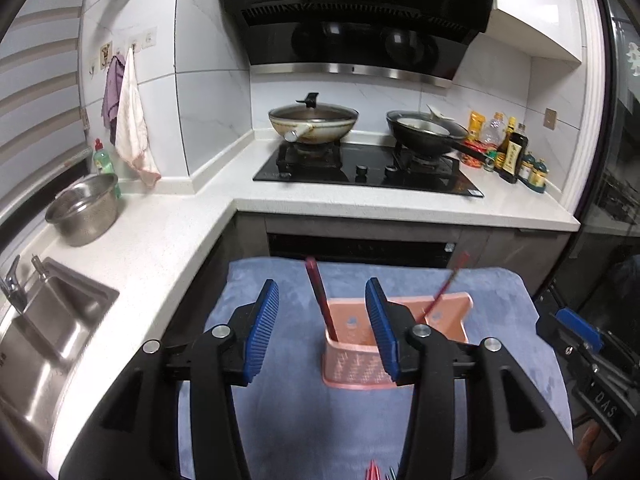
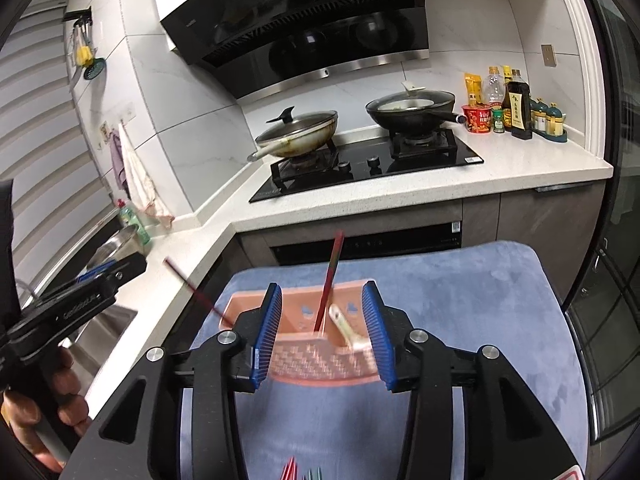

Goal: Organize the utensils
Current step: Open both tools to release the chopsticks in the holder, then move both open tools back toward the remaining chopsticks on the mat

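Note:
A pink utensil holder [image 1: 360, 364] stands on a blue cloth [image 1: 280, 420]. In the left wrist view one dark red chopstick [image 1: 320, 300] stands in its left compartment and another [image 1: 444, 292] leans right from the right compartment. My left gripper [image 1: 322, 292] hangs open just before the holder, its pads touching nothing. In the right wrist view the holder [image 2: 320, 364] holds an upright red-green chopstick [image 2: 330, 280], a blurred cream utensil [image 2: 346, 328] and a chopstick leaning left [image 2: 192, 284]. My right gripper [image 2: 322, 296] is open before it, with nothing gripped.
Red and green chopstick tips [image 2: 300, 472] show at the near cloth edge. A white L-shaped counter [image 1: 168, 240] carries a steel sink [image 1: 48, 332], a colander [image 1: 84, 212], a hob with a wok [image 1: 312, 122] and a pan [image 1: 424, 132], and bottles [image 1: 512, 152].

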